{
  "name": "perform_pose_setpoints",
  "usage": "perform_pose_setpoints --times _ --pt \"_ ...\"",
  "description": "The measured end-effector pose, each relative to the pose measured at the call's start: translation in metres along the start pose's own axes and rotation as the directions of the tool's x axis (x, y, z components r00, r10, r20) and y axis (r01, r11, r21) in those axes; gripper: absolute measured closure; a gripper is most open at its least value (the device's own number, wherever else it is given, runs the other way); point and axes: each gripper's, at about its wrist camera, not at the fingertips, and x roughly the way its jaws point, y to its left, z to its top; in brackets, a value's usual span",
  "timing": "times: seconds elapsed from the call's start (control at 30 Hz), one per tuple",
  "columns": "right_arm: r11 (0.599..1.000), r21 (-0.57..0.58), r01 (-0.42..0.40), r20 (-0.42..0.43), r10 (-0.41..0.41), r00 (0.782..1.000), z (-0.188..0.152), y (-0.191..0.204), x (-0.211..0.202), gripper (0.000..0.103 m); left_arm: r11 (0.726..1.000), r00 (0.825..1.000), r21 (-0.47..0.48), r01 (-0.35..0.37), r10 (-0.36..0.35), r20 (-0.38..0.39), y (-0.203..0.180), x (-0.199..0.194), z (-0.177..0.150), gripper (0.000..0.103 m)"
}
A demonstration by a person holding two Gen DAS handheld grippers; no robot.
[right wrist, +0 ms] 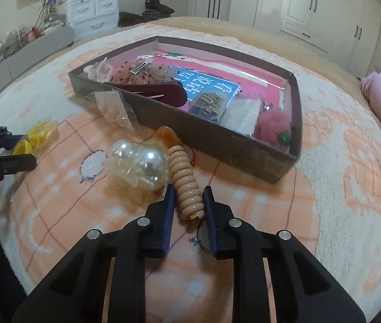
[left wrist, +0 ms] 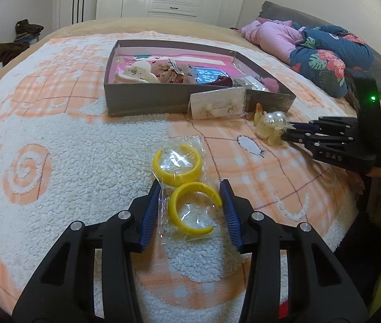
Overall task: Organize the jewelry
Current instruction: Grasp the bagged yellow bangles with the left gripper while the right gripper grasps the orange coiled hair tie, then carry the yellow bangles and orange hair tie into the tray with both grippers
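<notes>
On the bed, left fingers (left wrist: 190, 204) pinch the slippery earring bag (left wrist: 185, 188); right fingers (right wrist: 187, 202) squeeze the coil (right wrist: 186, 185); either may slip.

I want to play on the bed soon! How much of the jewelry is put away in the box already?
Partly done. Several pieces, like a white hair clip, already lie in the box. In hand: the left claw grips the bag of yellow hoops, the right claw the beige spiral. Still on the blanket: the pearl piece, an orange clip and the earring card.
</notes>
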Motion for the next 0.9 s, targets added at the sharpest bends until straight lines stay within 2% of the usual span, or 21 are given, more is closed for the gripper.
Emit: perform_pose_setpoints --times 0.2,0.43,0.9 --pt "0.996 0.088 0.014 0.015 -0.015 1.0 -0.021 -0.013 -0.025 0.086 1.0 1.0 0.023 0.021 -0.021 0.007 -0.007 -0.002 0.0 0.068" --pt "0.99 0.137 -0.007 0.059 -0.001 0.998 -0.036 -0.015 -0.053 0.086 0.998 0.999 0.06 0.033 -0.034 0.02 -0.016 -0.004 0.001 0.068" --pt "0.988 0.15 -0.033 0.182 0.005 0.983 -0.015 -0.003 -0.089 0.086 0.999 0.993 0.041 0.03 -0.035 0.113 -0.012 -0.023 0.027 0.068"
